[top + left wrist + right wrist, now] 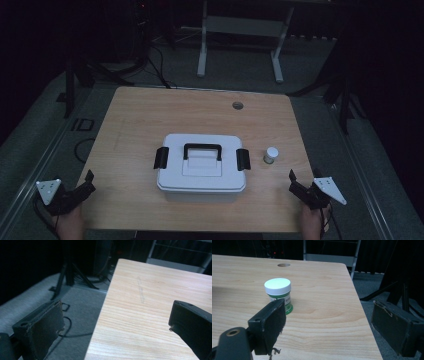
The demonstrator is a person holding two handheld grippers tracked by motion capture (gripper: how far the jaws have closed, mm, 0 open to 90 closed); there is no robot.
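So here's the setup: a white storage box (201,170) sits pretty much in the middle of the wooden tabletop (140,115), lid on, with a black carry handle (202,149) lying across the top and a black latch on each short end, the left latch (161,158) and the right latch (242,159). Just to the right of the box, not touching it, stands a little jar (270,155) with a white screw cap; in the right gripper view you can see the jar (279,295) has a green label and stands upright, partly hidden behind one jaw. The left tool (86,184) hangs at the near left corner of the tabletop, jaws spread wide with nothing between them; in the left gripper view the left tool (116,322) looks along the tabletop's left edge, one jaw out over the grey floor (37,307). The right tool (296,184) is at the near right corner, also released and empty, near the jar but clearly apart from it. There's a small round hole (237,105) in the tabletop toward the far edge.
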